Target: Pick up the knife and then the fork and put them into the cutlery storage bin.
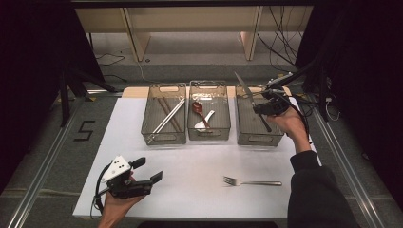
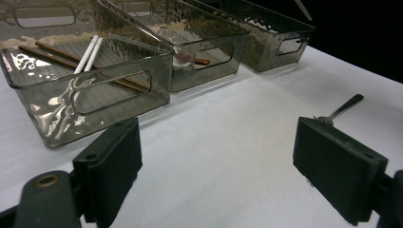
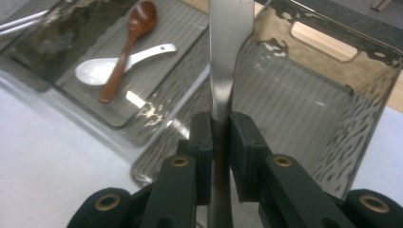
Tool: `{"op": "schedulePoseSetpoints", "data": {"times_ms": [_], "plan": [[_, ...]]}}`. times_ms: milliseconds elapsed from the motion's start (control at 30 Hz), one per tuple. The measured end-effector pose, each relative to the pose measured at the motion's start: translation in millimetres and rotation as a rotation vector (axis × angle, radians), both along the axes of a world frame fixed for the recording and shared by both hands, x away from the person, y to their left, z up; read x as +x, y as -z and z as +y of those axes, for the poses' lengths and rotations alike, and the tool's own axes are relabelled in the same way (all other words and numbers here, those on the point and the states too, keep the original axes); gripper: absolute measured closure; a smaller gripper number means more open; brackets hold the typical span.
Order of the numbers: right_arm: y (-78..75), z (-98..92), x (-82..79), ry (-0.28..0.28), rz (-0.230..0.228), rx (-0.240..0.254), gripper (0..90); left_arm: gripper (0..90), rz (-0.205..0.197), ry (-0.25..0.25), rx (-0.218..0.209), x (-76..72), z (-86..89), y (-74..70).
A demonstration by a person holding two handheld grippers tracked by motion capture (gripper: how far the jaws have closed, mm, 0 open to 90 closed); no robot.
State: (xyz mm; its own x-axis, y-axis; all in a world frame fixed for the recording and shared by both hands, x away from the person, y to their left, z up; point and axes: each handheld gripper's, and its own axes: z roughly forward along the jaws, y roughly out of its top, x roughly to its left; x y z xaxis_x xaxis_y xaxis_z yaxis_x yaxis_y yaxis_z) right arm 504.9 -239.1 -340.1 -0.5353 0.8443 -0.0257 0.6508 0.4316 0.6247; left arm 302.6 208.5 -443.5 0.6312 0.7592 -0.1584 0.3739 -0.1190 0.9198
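While clamped, knife [image 3: 228,57] between right gripper [image 3: 220,137] fingers [image 3: 243,147] | apparently above bin [image 3: 332,118]

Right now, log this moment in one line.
right gripper: shut on knife over right bin | left gripper: open | fork: on table

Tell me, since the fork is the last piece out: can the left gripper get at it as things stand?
Probably yes. The left gripper is open and holds nothing, and bare table lies between it and the fork, with nothing in the way.
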Motion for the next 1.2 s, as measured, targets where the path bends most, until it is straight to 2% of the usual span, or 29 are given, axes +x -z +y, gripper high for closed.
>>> {"op": "schedulePoseSetpoints", "data": {"times_ms": [333,633,933,1200], "plan": [[7.0,-11.3,10.5,0.053,0.004,-0.009,80.7,16.1,-0.001,0.003,-0.001,0.3,-0.5,-0.2],[17.2,-15.4,16.9,0.077,0.015,-0.023,80.7,16.0,-0.002,0.005,0.000,0.5,-0.1,-0.1],[32.7,-19.6,16.9,0.098,0.033,-0.018,80.6,16.0,-0.002,0.001,-0.004,0.1,0.2,0.0],[39.2,-23.9,16.4,0.123,0.034,-0.011,80.6,16.0,-0.002,0.005,0.001,0.4,-0.8,-0.1]]}}
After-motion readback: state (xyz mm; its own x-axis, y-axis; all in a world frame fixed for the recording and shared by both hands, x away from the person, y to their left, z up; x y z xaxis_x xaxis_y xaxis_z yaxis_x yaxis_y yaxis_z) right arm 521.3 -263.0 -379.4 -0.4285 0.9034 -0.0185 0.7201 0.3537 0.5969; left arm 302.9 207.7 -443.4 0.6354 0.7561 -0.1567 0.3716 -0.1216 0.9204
